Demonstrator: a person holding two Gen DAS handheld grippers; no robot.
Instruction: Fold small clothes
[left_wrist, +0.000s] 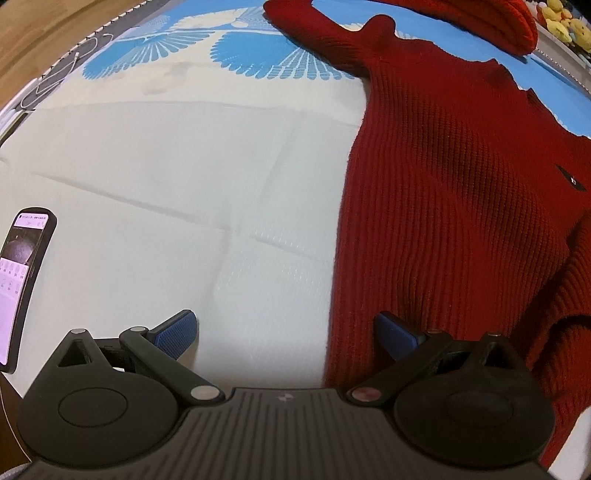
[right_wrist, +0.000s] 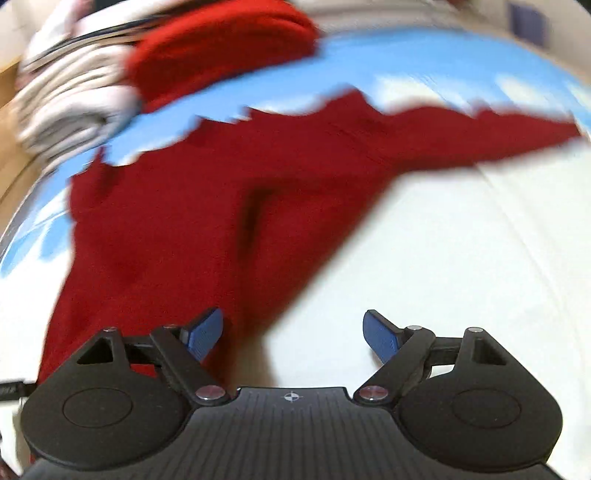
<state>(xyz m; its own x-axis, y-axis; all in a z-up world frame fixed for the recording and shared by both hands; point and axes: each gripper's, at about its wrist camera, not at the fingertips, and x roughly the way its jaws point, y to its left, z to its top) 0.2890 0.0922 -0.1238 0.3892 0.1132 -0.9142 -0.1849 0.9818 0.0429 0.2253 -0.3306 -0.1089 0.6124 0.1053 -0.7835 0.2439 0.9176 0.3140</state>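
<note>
Sweater (left_wrist: 443, 192) of red knit lies spread on the white-and-blue cloth (left_wrist: 184, 166).

Sweater (left_wrist: 454, 206) (red) on mat (left_wrist: 184, 184)

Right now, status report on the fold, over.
Left gripper open, empty. Right gripper open, empty. Red sweater spread flat, not yet folded. Phone off to the side, nothing in the way.
</note>
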